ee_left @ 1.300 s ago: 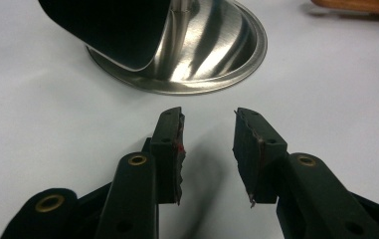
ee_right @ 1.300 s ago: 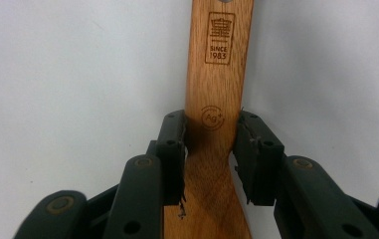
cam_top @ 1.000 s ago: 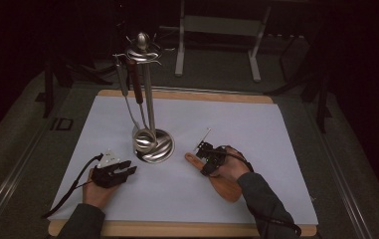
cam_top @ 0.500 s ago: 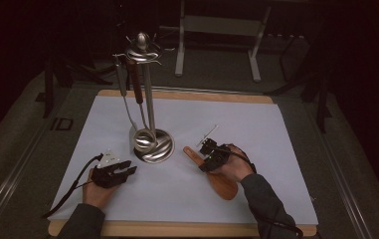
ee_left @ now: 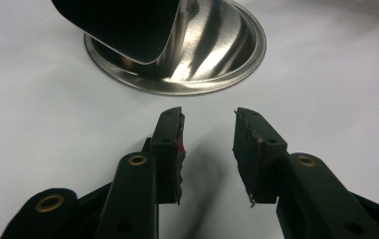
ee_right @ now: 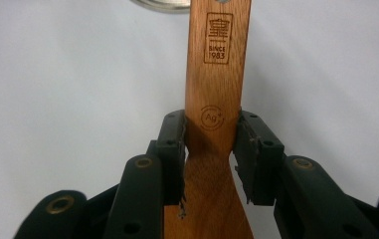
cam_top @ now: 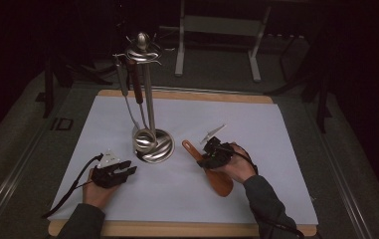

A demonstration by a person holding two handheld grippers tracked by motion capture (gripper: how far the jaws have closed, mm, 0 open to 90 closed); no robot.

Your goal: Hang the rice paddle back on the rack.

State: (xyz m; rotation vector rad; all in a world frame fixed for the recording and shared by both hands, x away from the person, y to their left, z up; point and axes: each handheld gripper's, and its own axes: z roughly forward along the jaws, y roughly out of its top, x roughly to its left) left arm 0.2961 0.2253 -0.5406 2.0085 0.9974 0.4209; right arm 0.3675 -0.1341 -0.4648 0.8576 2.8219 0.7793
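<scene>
At the left of the high view we see the left gripper (cam_top: 127, 171) resting low over the white sheet (cam_top: 256, 129) that covers the table, held in the person's left hand (cam_top: 97, 191) with its cable trailing off toward the near left corner. Its own view shows the two black jaws spread apart with nothing between them, pointing at the rounded steel base (ee_left: 202, 55) of the utensil stand (cam_top: 149, 144), which lies just ahead of them but apart from them. Moving rightward, the stand rises on a thin pole from that base, and from the hooks at its top hang two utensils (cam_top: 130, 89) beside the pole; we cannot tell what kind they are. Just right of the base lies the wooden spatula (cam_top: 216, 178), flat on the sheet, its handle end pointing toward the stand and its broad blade toward the person. The right gripper (cam_top: 206, 160) sits across it, and in the right gripper view we see the jaws pinching the spatula's neck (ee_right: 212, 134) from both sides, just below a round stamped mark, with a square burned-in logo farther up the handle.
</scene>
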